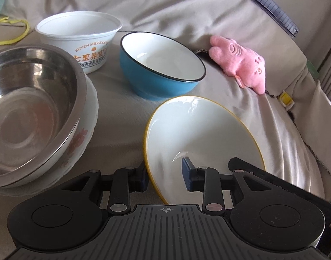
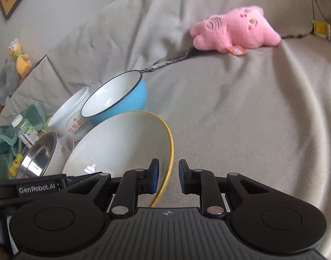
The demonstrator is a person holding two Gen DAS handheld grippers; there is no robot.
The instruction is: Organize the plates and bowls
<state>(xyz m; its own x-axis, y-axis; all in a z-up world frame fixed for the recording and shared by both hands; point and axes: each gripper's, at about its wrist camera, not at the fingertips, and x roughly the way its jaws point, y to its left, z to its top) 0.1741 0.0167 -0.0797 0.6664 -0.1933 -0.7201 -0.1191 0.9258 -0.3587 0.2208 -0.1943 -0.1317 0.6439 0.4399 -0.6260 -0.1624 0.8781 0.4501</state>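
A white plate with a yellow rim point(image 1: 200, 134) lies tilted on the sofa. My left gripper point(image 1: 165, 176) is open and straddles its near left rim. My right gripper point(image 2: 168, 176) is open and straddles the plate's point(image 2: 122, 143) right rim. A blue bowl point(image 1: 159, 65) stands behind the plate, with a white printed plastic bowl point(image 1: 83, 39) to its left. A steel bowl point(image 1: 33, 99) sits nested in a white flowered bowl point(image 1: 83, 134) at the left. These bowls also show in the right wrist view: blue point(image 2: 120, 99), printed point(image 2: 70, 119), steel point(image 2: 39, 158).
A pink plush toy point(image 1: 241, 62) lies against the sofa back, also in the right wrist view point(image 2: 235, 30). Green cloth and a bottle point(image 2: 24, 130) lie at the far left. More plush toys point(image 2: 18, 58) sit on the sofa arm. The sofa seat point(image 2: 252, 119) stretches to the right.
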